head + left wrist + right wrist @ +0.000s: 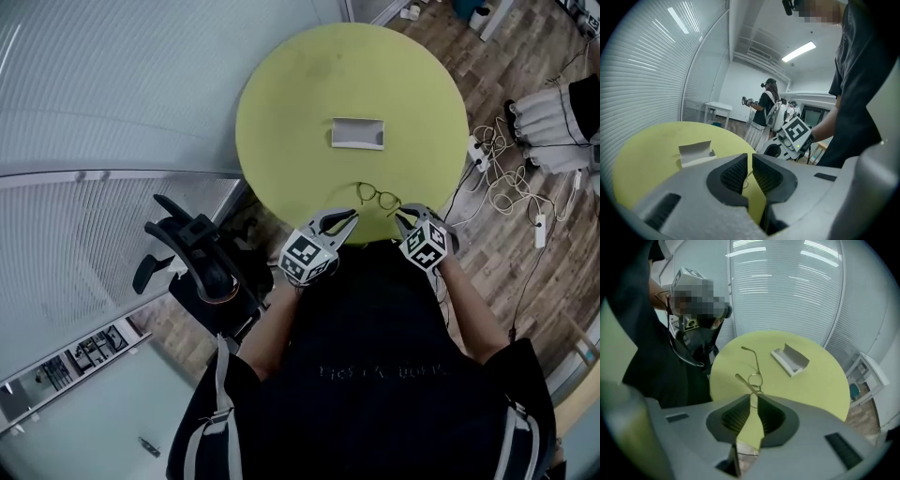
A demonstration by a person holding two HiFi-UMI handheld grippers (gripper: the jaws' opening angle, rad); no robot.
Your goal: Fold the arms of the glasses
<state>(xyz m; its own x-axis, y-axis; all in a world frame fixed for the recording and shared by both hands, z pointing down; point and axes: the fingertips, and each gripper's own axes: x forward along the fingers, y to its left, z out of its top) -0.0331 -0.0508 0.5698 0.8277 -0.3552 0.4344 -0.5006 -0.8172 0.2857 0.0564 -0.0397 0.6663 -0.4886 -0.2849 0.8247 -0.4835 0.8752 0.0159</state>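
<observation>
Thin gold wire glasses (378, 196) lie on the round yellow-green table (281, 112) near its front edge, with both arms spread open. In the right gripper view the glasses (754, 378) sit just past my right gripper (753, 401). Its jaws are shut, and a bit of wire shows in the slit between the tips; I cannot tell whether it is pinched. My right gripper (401, 216) hovers at the glasses' right end. My left gripper (345, 223) is just left of them, jaws shut and nothing held, seen as (750, 169) in its own view.
A white open glasses case (357, 133) lies at the table's middle, also seen as case (695, 153) and case (790, 359). A black office chair (199, 255) stands left of the table. Cables and power strips (497, 169) lie on the floor to the right. Another person (765, 111) stands in the background.
</observation>
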